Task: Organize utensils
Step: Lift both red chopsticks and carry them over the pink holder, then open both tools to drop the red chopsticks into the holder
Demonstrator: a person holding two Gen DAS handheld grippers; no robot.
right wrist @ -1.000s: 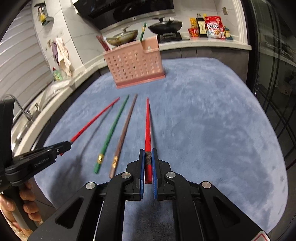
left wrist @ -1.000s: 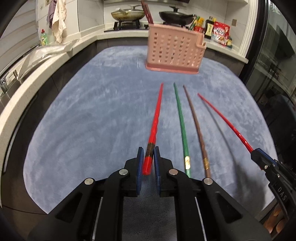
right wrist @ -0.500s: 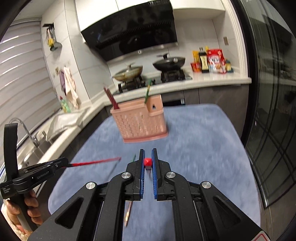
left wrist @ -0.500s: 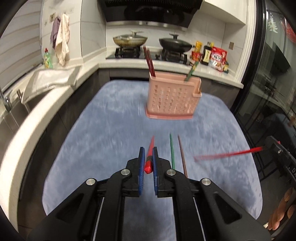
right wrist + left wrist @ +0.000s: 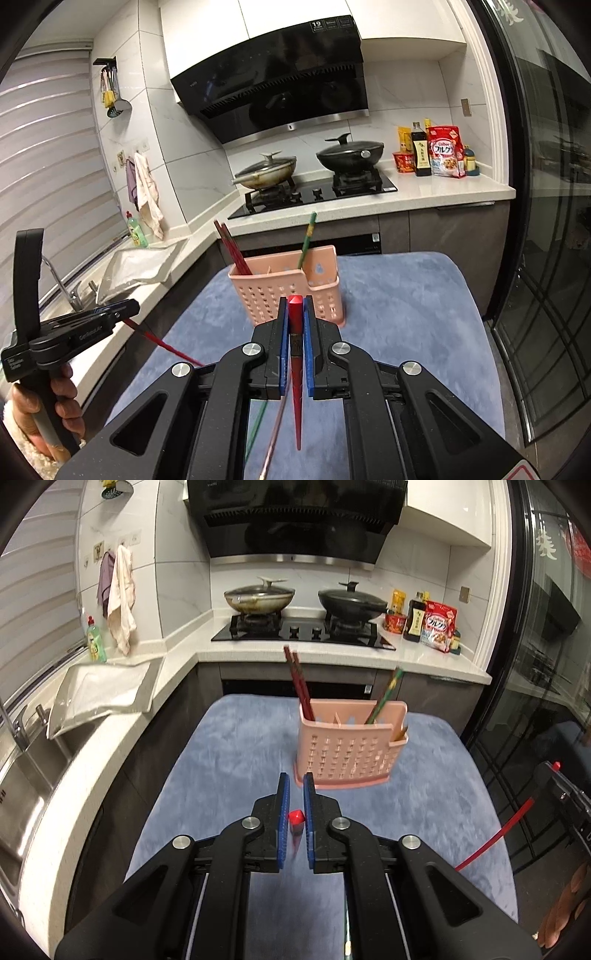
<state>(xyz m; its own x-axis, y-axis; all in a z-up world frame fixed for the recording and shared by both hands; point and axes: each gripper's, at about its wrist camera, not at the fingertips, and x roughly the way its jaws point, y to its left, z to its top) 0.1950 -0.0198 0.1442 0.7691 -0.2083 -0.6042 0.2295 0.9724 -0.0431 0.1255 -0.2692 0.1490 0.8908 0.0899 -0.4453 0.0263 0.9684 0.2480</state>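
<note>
My left gripper [image 5: 296, 814] is shut on a red chopstick [image 5: 296, 818], held up with its tip pointing down. My right gripper [image 5: 295, 325] is shut on the other red chopstick [image 5: 296, 387], tip hanging down too. Both are lifted above the blue mat [image 5: 229, 760]. The pink utensil basket [image 5: 351, 751] stands ahead on the mat, also in the right wrist view [image 5: 291, 288]. It holds two dark red chopsticks [image 5: 299, 686] and a green one [image 5: 386, 696]. A green chopstick [image 5: 256, 432] and a brown chopstick [image 5: 273, 443] lie on the mat below the right gripper.
A sink with a tray [image 5: 103, 690] runs along the left counter. A stove with two pans [image 5: 306, 602] and food packets [image 5: 436, 627] are behind the basket. A glass door [image 5: 546, 701] is on the right.
Both grippers lifted their red chopsticks off the mat and tipped them from lying flat to hanging tip-down. The views rose and now look toward the basket.
</note>
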